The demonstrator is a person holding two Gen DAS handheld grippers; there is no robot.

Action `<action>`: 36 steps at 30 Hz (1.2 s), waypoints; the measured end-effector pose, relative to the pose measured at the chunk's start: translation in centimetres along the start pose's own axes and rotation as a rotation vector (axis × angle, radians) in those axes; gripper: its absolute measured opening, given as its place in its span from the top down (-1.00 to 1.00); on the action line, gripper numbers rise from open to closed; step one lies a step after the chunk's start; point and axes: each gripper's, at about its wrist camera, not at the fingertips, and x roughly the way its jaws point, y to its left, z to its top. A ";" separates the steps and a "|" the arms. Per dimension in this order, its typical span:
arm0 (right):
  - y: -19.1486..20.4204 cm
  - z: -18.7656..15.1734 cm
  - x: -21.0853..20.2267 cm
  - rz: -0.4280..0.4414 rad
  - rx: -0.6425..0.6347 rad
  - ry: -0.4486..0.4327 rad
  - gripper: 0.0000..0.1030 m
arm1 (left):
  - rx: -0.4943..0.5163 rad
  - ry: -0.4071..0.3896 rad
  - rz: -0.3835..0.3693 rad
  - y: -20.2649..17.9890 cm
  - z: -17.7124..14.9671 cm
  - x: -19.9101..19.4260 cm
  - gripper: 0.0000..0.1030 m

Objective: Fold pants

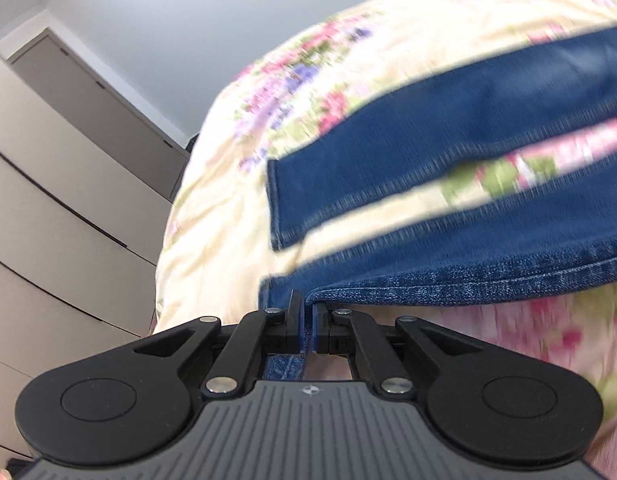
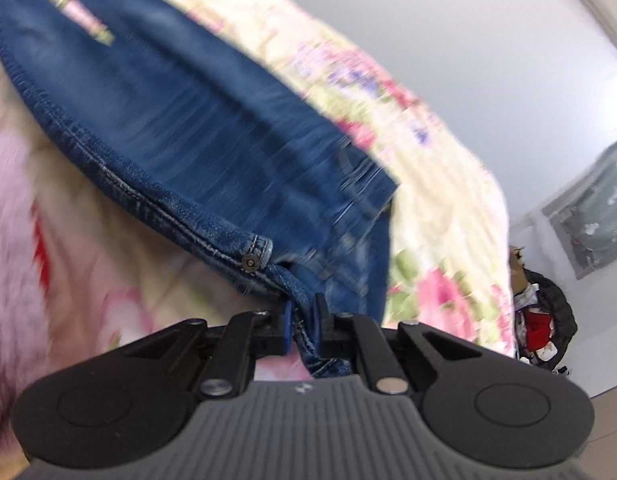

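Left tool (image 1: 307, 320): clamped on the hem end of one leg of the pants (image 1: 448, 276); denim fills the narrow gap between the blue pads and a strip of it shows below them, towards the tool's body.
Right tool (image 2: 301, 322): pinched together on a stitched edge of the pants (image 2: 180, 128) near a pocket corner; a thick seam passes between the pads and comes out underneath.
Rivet (image 2: 250, 263): small metal stud on the pocket corner, just up and left of the right tool's pads.
Pants: blue denim, spread across the bed; in the left view the two legs run off to the right, side by side, with a strip of cover showing between them.
Far leg (image 1: 448, 120): lies flat, its hem end turned towards the wardrobe side.
Bed cover (image 1: 348, 32): cream with pink, purple and green flowers, under the pants in both views.
Pink patch (image 2: 12, 216): soft pink cloth left of the pants; too blurred to say whether it is part of the cover.
Wardrobe (image 1: 68, 184): beige fronts with dark grooves, left of the bed.
Wall (image 2: 448, 24): plain and pale, behind the bed.
Dark bag (image 2: 544, 320): beyond the bed's right edge, red and white things showing in it.
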 end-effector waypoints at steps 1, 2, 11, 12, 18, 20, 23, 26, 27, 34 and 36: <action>-0.7 0.9 0.2 -0.016 0.015 -0.009 0.96 | -0.018 -0.002 0.002 0.3 0.8 0.2 0.94; -1.3 2.1 0.4 -0.034 0.026 -0.018 0.96 | -0.032 -0.003 0.005 0.5 1.7 0.5 0.94; -6.3 11.6 8.8 -0.138 0.085 -0.020 0.96 | -0.018 0.009 0.060 0.1 10.8 5.8 0.94; -6.7 12.5 10.2 -0.142 0.094 -0.015 0.96 | -0.010 0.011 0.068 -0.1 11.8 7.0 0.94; -8.1 16.7 20.6 -0.172 0.115 0.056 0.96 | 0.041 0.048 0.093 -2.8 16.7 14.1 0.94; -7.9 17.4 24.3 -0.163 0.099 0.091 0.96 | 0.068 0.061 0.096 -3.8 17.5 16.4 0.94; -6.8 17.3 28.8 -0.145 0.067 0.163 0.95 | 0.105 0.081 0.082 -5.1 18.2 19.3 0.94; -5.7 16.6 31.1 -0.137 0.049 0.200 0.95 | 0.139 0.098 0.034 -5.4 17.6 21.3 0.85; -5.5 16.4 31.5 -0.134 0.045 0.203 0.95 | 0.144 0.108 0.017 -5.2 17.4 22.0 0.76; -5.3 16.1 31.6 -0.135 0.039 0.199 0.94 | 0.151 0.188 -0.073 -0.8 16.7 23.5 0.45; -5.3 16.2 31.7 -0.140 0.039 0.203 0.94 | 0.157 0.191 -0.099 0.0 16.7 23.3 0.45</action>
